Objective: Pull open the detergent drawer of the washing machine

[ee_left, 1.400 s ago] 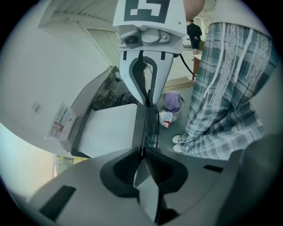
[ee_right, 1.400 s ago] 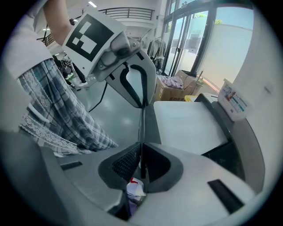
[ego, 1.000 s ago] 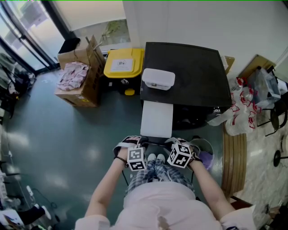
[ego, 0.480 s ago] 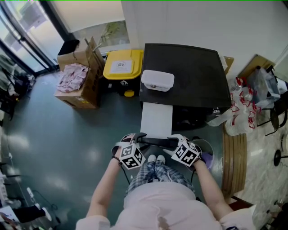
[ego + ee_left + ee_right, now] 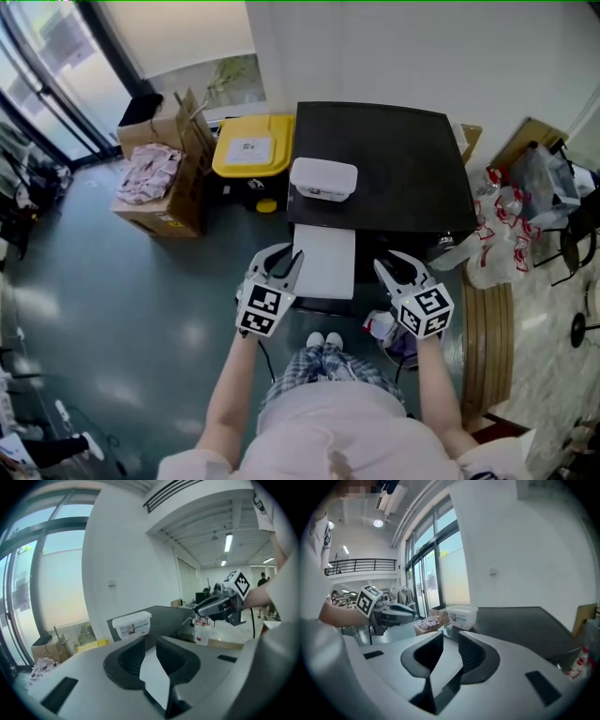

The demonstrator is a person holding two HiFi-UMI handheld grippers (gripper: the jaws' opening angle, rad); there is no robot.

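My left gripper (image 5: 287, 266) has its jaws a narrow gap apart. They have just been closing, and nothing sits between them; through the gap I see only a white slab (image 5: 323, 264) beyond. My right gripper (image 5: 392, 272) is the same: jaws slightly apart, just closing, nothing clamped.

From the head view, the washing machine (image 5: 394, 159) stands straight ahead with its dark top towards me. The white slab juts out of its front on the left. I take this for the detergent drawer, though I cannot be certain. My left gripper's tips overlap the slab's left edge, and I cannot tell whether they touch it. My right gripper is off to the slab's right, clear of it.

Only the head view shows the yellow-lidded bin (image 5: 251, 145) and cardboard box (image 5: 164, 187) left of the machine. The left gripper view shows the white tub (image 5: 131, 624) on the machine from the side and a ceiling light (image 5: 228, 542). The right gripper view alone shows a railing (image 5: 361, 565) high up.
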